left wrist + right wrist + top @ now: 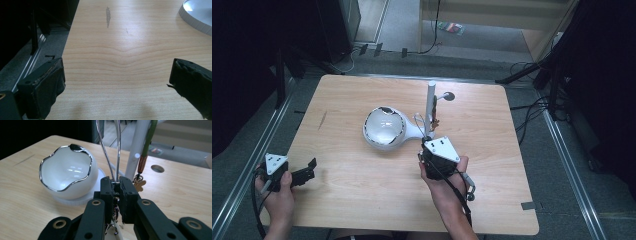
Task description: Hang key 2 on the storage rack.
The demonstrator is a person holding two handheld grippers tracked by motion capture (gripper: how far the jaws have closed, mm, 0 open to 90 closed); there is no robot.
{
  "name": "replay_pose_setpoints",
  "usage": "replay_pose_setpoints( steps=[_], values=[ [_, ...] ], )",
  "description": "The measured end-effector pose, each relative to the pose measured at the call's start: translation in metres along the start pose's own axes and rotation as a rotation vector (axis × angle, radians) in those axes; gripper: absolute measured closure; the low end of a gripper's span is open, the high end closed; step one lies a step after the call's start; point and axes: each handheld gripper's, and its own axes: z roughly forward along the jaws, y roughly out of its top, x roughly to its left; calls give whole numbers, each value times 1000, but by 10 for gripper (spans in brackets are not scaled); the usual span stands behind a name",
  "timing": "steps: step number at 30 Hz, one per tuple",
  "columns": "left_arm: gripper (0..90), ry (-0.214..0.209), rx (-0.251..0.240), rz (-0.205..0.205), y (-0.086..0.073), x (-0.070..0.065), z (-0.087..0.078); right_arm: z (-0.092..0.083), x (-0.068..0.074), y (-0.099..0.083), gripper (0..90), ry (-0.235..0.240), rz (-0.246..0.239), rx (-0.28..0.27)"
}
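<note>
A white egg-shaped bowl (384, 127) with a wavy chrome-edged rim sits tilted on a round white base near the middle of the wooden table (362, 200), its opening facing up and toward the person. Just to its right a white post (430, 107) rises upright, with a green and copper cord (147, 142) and a small tan charm (139, 185) hanging against it. Two thin silvery wires (110, 152) arch up from the base area beside the bowl. The right gripper (115, 185) is closed narrowly on the lower end of these wires, its black jaws pressed together around them; what lies below the grip is too dark to make out. The right hand (447, 182) holds that gripper low, pointing away toward the post. The left gripper (307, 170) rests at the table's near left edge in the left hand (279, 197), jaws spread wide over bare wood, well apart from the bowl.
</note>
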Motion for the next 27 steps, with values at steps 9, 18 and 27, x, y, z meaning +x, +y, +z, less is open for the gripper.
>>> replay_pose_setpoints(
  steps=[9, 18, 27],
  values=[
    [4, 0, 1, 0, 0, 0, 0, -2, -5, 0, 832, -39, 2, -62],
    [3, -1, 1, -1, 0, 0, 0, 2, -10, -3, 831, -47, 18, -59],
    [4, -5, -4, 1, 0, 0, -1, 10, -16, -5, 831, -48, 33, -40]
  ],
)
